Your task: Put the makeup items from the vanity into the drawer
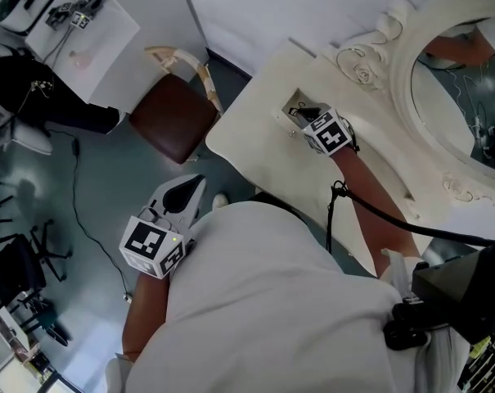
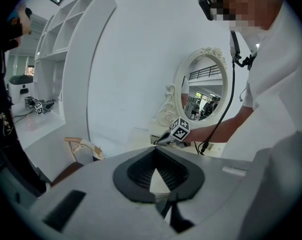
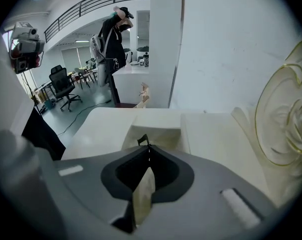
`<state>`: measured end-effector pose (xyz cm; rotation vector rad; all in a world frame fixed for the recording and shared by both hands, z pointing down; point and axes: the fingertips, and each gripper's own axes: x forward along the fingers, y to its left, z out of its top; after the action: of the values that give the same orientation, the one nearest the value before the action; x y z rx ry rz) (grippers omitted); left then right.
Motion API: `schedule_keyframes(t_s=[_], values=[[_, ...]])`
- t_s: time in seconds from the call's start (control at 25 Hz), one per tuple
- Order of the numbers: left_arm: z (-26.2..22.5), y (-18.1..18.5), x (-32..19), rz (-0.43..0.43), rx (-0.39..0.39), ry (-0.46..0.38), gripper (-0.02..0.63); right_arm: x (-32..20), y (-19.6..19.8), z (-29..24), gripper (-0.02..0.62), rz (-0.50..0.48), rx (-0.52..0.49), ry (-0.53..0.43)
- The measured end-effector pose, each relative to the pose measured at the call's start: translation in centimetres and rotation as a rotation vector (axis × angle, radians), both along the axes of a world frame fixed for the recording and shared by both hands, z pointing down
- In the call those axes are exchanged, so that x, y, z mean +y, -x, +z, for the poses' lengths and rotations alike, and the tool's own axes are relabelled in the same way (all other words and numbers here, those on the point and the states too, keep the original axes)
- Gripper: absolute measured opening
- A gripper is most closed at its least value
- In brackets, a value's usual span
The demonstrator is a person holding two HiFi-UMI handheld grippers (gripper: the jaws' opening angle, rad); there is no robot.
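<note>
My right gripper (image 1: 297, 111) reaches over the cream vanity top (image 1: 259, 142), its tips at a small sunken compartment (image 1: 286, 101). In the right gripper view its jaws meet at the tip (image 3: 148, 146), and a small thin black item (image 3: 142, 140) sticks out from between them, over the compartment (image 3: 158, 128). I cannot tell what the item is. My left gripper (image 1: 198, 182) hangs off the vanity's front, above the floor. It is shut (image 2: 154, 149) with nothing in it. No other makeup items show on the vanity top.
An ornate oval mirror (image 1: 468, 64) stands at the vanity's back. A brown-seated chair (image 1: 173, 119) sits left of the vanity. A black cable (image 1: 83, 211) trails over the floor. A person stands by a white counter (image 3: 128, 71) far off.
</note>
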<state>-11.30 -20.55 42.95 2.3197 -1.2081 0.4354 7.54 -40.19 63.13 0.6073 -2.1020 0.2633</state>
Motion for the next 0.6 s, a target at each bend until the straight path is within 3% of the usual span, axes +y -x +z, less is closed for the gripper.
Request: schedule_keyframes(t_s=[0.6], values=[[0.5,0.5,0.4,-0.015,0.004,0.015,0.002,-0.1,0.4,1.9,0.014,-0.005,0.08,0.052]])
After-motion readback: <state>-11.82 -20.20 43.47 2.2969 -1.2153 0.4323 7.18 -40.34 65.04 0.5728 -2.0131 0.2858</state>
